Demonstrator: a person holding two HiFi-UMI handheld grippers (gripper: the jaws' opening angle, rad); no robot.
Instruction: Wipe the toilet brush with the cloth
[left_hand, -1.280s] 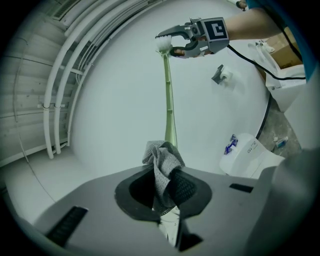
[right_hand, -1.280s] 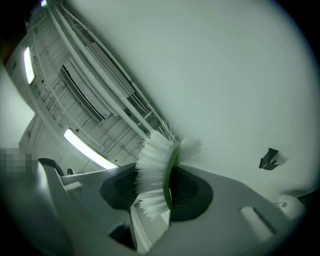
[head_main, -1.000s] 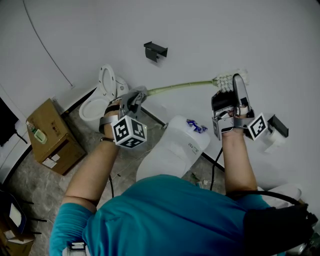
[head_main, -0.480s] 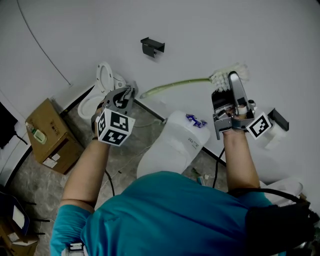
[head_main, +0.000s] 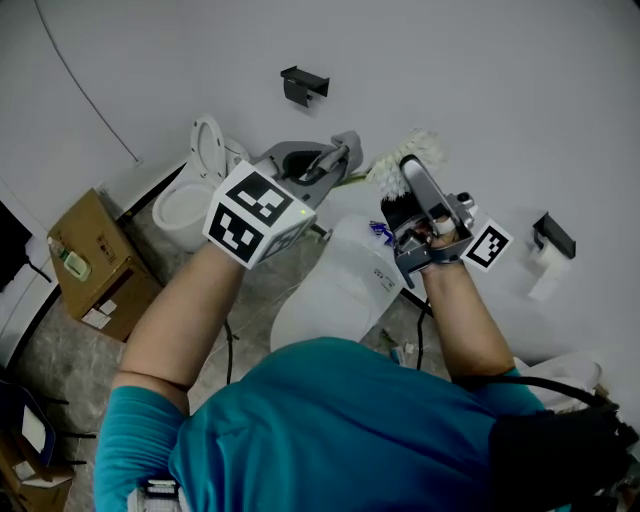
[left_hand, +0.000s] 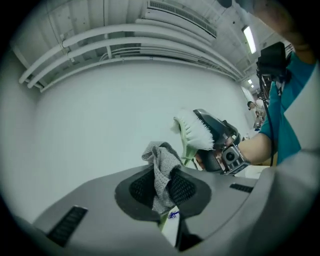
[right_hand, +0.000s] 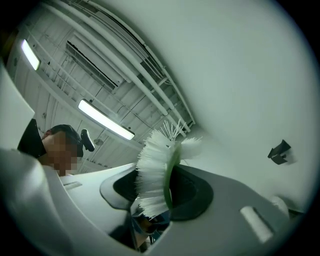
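My right gripper (head_main: 409, 172) is shut on the head of the toilet brush (head_main: 399, 160), whose white bristles (right_hand: 154, 170) stand up between its jaws. The pale green handle (head_main: 352, 180) runs left from the head and passes behind my left gripper (head_main: 340, 155). That gripper is shut on a grey cloth (left_hand: 161, 170), which sticks up crumpled from between the pads. In the left gripper view the brush head (left_hand: 192, 131) and the right gripper (left_hand: 220, 150) are close behind the cloth. Whether cloth and handle touch is not clear.
A white toilet (head_main: 190, 195) with its lid up stands at the wall on the left, a cardboard box (head_main: 95, 265) beside it. A second white toilet tank (head_main: 345, 285) is below my hands. A black bracket (head_main: 304, 84) and a paper holder (head_main: 552, 235) are on the wall.
My left gripper left the handle's far end, dipped left, then rose and swung right up to the brush head with the cloth. The right gripper brought the brush left and slightly lower.
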